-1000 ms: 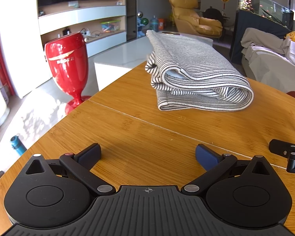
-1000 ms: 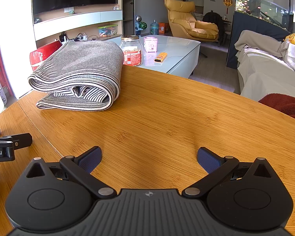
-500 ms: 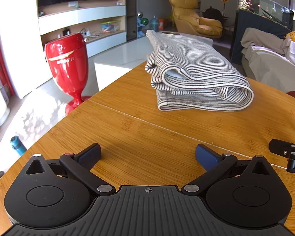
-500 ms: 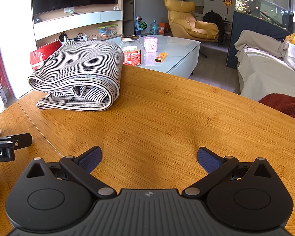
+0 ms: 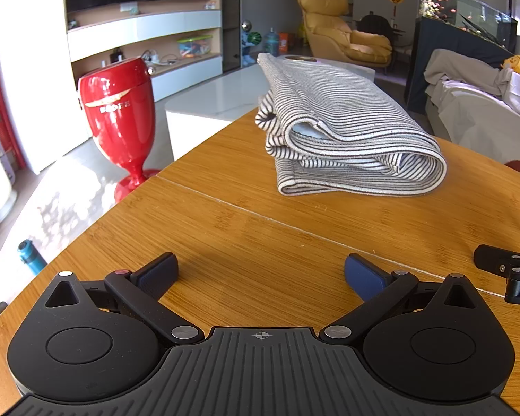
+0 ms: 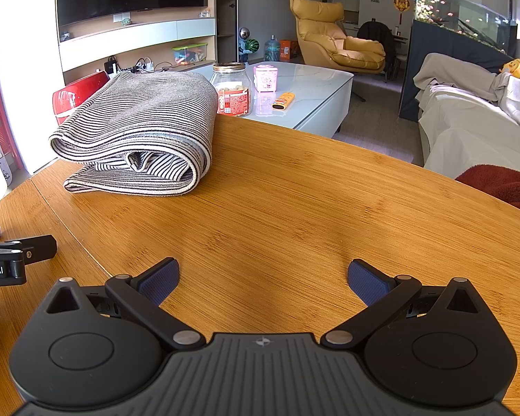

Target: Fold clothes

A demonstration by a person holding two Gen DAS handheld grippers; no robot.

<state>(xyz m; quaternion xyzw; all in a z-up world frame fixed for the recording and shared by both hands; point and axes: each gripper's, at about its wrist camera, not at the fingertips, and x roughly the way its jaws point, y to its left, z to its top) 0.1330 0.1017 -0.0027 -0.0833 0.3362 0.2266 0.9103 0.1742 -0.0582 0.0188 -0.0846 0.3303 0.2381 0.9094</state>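
Left wrist view: the left gripper (image 5: 261,272), black with blue rubber pads (image 5: 157,275), fills the bottom of the frame. Its jaws are spread wide and hold nothing; only bare wood shows between them. It sits low over a round, honey-coloured bamboo table (image 5: 225,242) with a thin seam running across it. Above centre, well apart from the pads, lies the folded grey-and-white striped garment (image 5: 343,131), a thick bundle with its rolled fold facing the lower right. At the right edge, a black part of the right gripper (image 5: 509,272) pokes in just above the tabletop. At the left, on the floor beyond the table edge, stands a glossy red goblet-shaped stand (image 5: 119,118). A white low table (image 5: 211,104) sits behind the garment, and a yellow armchair (image 5: 343,34) stands at the upper centre.

Right wrist view: the right gripper (image 6: 263,277), the same black build with blue pads (image 6: 365,282), spans the bottom. Its jaws are also wide apart and empty, over bare wood. The striped garment (image 6: 138,131) lies at the upper left, near the table's far edge, well clear of the pads. A black part of the left gripper (image 6: 14,256) shows at the left edge. Behind the garment, on the white low table (image 6: 315,86), stand a clear glass jar with a red label (image 6: 233,90), a small pink box (image 6: 265,78) and an orange tube (image 6: 283,100). A dark red cloth (image 6: 502,183) lies at the right edge, beyond the table rim.
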